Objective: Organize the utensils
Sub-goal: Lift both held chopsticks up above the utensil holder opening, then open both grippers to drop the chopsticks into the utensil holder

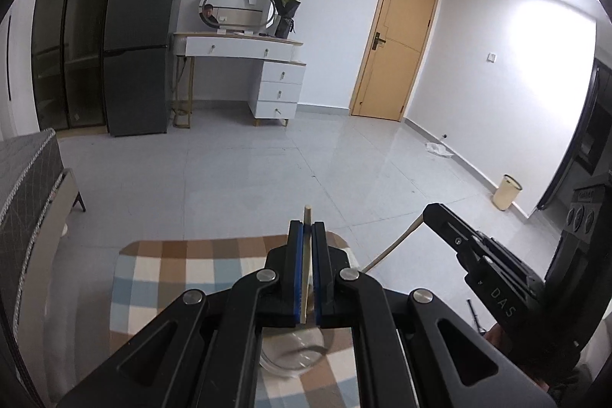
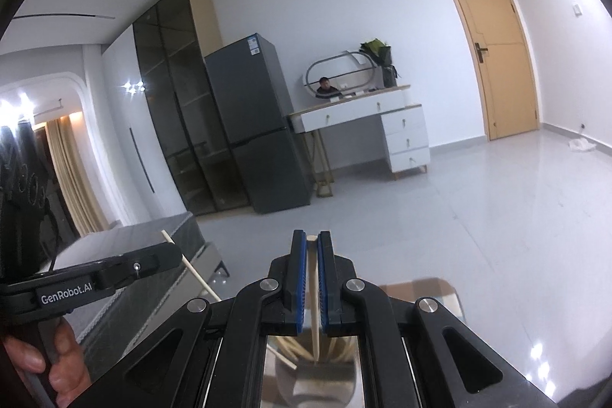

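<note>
left gripper (image 1: 307,228): blue-padded jaws pressed together on one pale wooden chopstick (image 1: 305,270), which runs between the pads and pokes out just past the tips. held above a bench draped in a brown, blue and cream checked cloth (image 1: 172,278).

right gripper (image 2: 311,245): jaws likewise pinching a single wooden chopstick (image 2: 314,308); its upper end sits level with the pad tips, its lower end reaches down into the glass below. seen from the left wrist, this gripper is off to the right, its stick (image 1: 394,243) slanting down toward the bench.

glass holder (image 1: 292,350): clear, round, standing on the checked cloth directly under the left gripper. from the right wrist, several more wooden sticks (image 2: 290,347) lean inside it (image 2: 313,381).

hand (image 2: 46,358): the person's left hand on the handle of the left gripper, at the lower left of the right wrist view.

room, beyond the bench: grey tiled floor (image 1: 267,171); dark refrigerator (image 1: 141,37) beside a glass-fronted cabinet (image 1: 69,37); white dressing table (image 1: 264,64) with an oval mirror (image 1: 237,8); wooden door (image 1: 397,41); cream waste bin (image 1: 507,192) against the right wall; bed edge (image 1: 26,186) at left.
</note>
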Motion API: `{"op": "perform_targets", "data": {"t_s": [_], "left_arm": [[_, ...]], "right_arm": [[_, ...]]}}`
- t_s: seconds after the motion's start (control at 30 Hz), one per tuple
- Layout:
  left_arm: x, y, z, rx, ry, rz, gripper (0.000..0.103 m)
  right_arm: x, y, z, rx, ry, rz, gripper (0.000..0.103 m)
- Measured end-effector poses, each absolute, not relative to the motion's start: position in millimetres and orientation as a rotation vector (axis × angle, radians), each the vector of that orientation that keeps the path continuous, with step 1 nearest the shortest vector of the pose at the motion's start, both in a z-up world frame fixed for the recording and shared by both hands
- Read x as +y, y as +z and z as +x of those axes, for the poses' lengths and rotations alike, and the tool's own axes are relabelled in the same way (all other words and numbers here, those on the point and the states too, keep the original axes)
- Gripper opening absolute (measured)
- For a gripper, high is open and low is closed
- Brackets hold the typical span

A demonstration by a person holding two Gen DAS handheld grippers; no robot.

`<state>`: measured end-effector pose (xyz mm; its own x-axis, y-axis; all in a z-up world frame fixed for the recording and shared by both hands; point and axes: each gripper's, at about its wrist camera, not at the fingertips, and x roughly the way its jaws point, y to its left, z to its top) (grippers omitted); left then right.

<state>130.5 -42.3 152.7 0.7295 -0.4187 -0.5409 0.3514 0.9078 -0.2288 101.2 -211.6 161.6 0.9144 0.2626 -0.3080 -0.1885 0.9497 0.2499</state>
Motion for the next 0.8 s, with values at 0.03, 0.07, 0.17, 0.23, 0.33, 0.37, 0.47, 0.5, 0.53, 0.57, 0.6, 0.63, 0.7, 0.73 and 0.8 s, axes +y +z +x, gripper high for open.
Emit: {"op": "perform_targets", "data": {"t_s": [0.03,0.07,0.17,0.23,0.33,0.37,0.47,0.5,0.53,0.57,0.6,0.63,0.7,0.73,0.8], "left_arm": [[-43.2,148.9,134.5,0.628,-0.429,-0.111,0.000],[-44.4,144.5,137.7,0.633,-0.429,-0.106,0.000],[-48.6,130.4,144.3,0.638,-0.421,-0.076,0.000],[-50.4,122.9,144.7,0.645,-0.417,-0.061,0.000],[-52.2,102.6,146.9,0.657,-0.408,-0.026,0.000],[-52.4,96.2,148.7,0.667,-0.410,-0.024,0.000],[-51.8,82.1,152.7,0.692,-0.400,-0.010,0.000],[-51.9,80.8,153.6,0.698,-0.401,-0.009,0.000],[-50.0,75.9,154.5,0.706,-0.401,-0.011,0.000],[-48.7,73.0,155.2,0.714,-0.399,-0.012,0.000],[-48.7,71.5,156.0,0.721,-0.397,-0.012,0.000],[-50.1,70.9,156.4,0.728,-0.395,-0.013,0.000],[-49.6,64.3,157.2,0.748,-0.392,-0.013,0.000],[-49.9,61.6,157.2,0.758,-0.394,-0.013,0.000],[-51.8,57.5,156.3,0.773,-0.397,-0.013,0.000]], "right_arm": [[-211.0,158.9,105.8,0.350,0.233,0.218,0.005],[-209.9,155.8,108.9,0.357,0.232,0.218,0.005],[-209.3,142.2,120.1,0.385,0.232,0.215,0.005],[-209.5,131.8,122.5,0.403,0.230,0.204,0.005],[-210.8,110.6,126.1,0.440,0.226,0.194,0.005],[-212.4,103.9,126.0,0.452,0.224,0.196,0.005],[-215.5,78.7,128.4,0.502,0.217,0.217,0.005],[-216.4,71.8,128.9,0.516,0.215,0.225,0.005],[-216.8,65.1,128.7,0.526,0.213,0.230,0.005],[-217.2,59.4,128.6,0.538,0.212,0.233,0.005],[-217.5,56.3,129.9,0.546,0.212,0.236,0.005],[-217.2,52.8,129.7,0.556,0.212,0.237,0.005],[-216.0,47.2,131.1,0.572,0.216,0.235,0.005],[-215.0,44.9,131.4,0.577,0.220,0.232,0.005],[-212.7,42.2,133.1,0.590,0.224,0.224,0.005]]}}
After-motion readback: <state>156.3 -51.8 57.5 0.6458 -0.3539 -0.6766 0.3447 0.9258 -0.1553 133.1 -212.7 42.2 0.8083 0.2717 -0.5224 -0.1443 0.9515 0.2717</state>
